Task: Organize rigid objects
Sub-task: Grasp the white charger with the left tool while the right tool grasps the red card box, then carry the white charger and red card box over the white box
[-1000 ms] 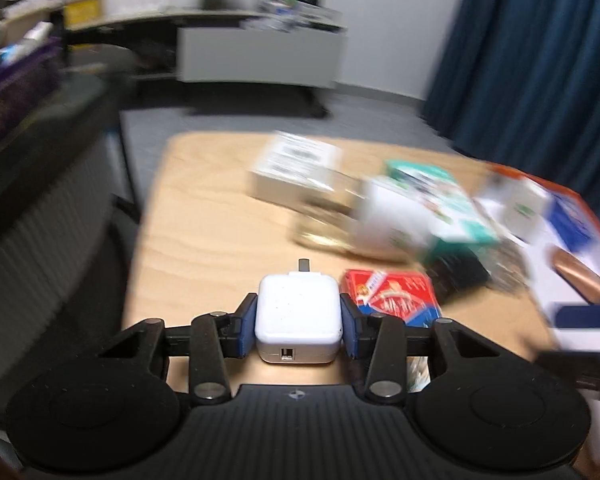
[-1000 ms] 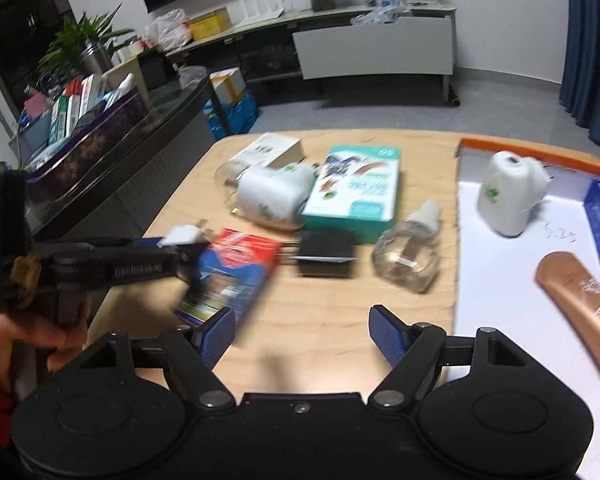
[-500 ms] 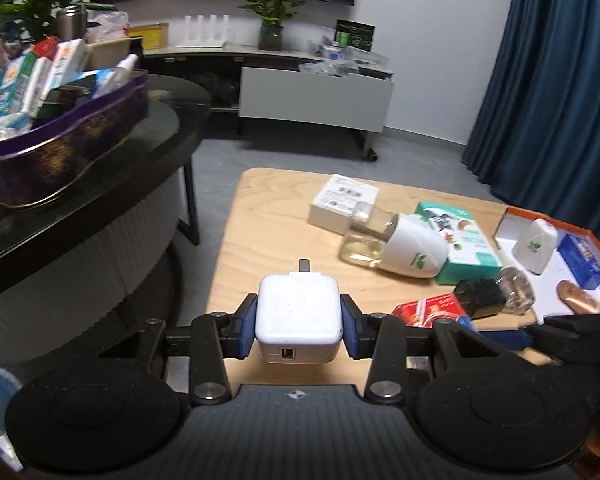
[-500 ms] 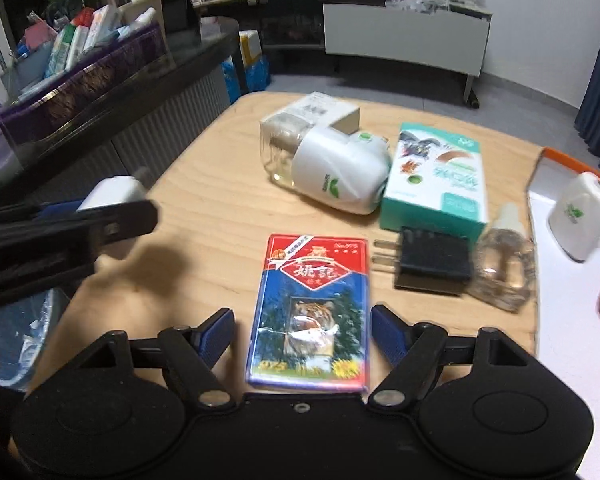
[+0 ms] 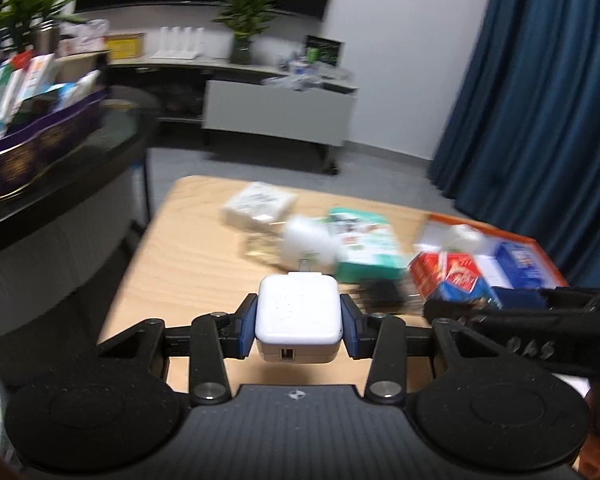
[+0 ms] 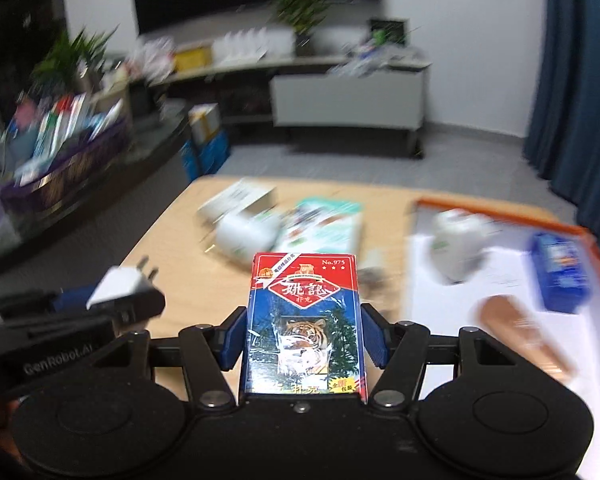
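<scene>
The card box (image 6: 305, 322), red on top and blue below with a tiger printed on it, stands lengthwise between the blue pads of the right gripper (image 6: 304, 338), lifted clear of the wooden table (image 6: 188, 280); the jaws are closing on it and both pads lie against its long sides. To that gripper's left, at about the same height, the left gripper (image 5: 299, 326) is clamped tight on a white charger (image 5: 299, 312), its pads pressed flat to both sides, the socket facing the camera and the metal prongs pointing away. From the left wrist view the card box (image 5: 454, 280) shows off to the right, held up by the other tool's black arm. Ahead of both grippers, on the table, lie blurred items: a white box (image 6: 240, 198) farthest off, a white plug-in device (image 6: 244, 234) just in front of it, and a teal box (image 6: 324, 226) beside that. Ahead and to the right of the right gripper sits a white tray with an orange rim (image 6: 500, 210), holding a white bottle (image 6: 456, 246), a blue packet (image 6: 560, 274) and a copper-coloured tube (image 6: 520, 332). A dark adapter (image 5: 382, 294) lies on the table just beyond the left gripper's right finger.
</scene>
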Tool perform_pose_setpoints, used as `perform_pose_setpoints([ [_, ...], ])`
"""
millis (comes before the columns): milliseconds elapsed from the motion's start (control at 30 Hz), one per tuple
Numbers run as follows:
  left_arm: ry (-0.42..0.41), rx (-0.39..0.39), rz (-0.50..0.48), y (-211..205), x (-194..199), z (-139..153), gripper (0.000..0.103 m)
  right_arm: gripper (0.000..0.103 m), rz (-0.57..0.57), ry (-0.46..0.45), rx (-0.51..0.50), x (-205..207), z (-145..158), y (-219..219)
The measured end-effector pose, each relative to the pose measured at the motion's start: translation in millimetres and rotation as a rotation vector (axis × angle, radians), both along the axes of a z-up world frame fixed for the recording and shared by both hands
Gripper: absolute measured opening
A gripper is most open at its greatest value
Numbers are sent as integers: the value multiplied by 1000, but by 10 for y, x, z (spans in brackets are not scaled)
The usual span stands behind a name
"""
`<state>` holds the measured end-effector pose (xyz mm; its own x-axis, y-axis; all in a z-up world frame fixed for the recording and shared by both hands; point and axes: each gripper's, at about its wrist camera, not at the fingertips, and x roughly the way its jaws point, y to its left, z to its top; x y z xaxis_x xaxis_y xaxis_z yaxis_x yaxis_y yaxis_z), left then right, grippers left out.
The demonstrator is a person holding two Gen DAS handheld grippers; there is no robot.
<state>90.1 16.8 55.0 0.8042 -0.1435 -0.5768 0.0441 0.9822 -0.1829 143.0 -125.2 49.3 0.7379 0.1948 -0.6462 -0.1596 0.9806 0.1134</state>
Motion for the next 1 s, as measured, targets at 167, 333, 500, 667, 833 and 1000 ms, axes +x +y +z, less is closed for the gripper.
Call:
perform_pose_setpoints([
  [167,-25,-6,-119,-629,46,166,42,71,-150,-54,-1,-235,242,-765],
  [333,-20,-18,-215,-1224,223,328,42,71,-268,-80,7,-401,363,-1416],
  [500,-58,11,-238,-1651,380,462,42,71,-326,-114,9,-507,368,-1801],
  [667,-41,32,-228,-1765,394,343,42,71,-315,-98,43,-481,238,-1962],
  [833,-4,47,-200,-1803,428,280,42,71,-292,-78,71,-453,146,-2054],
  [1000,-1,58,-185,-1789,426,297,42,71,-276,-72,83,-401,109,-2048],
])
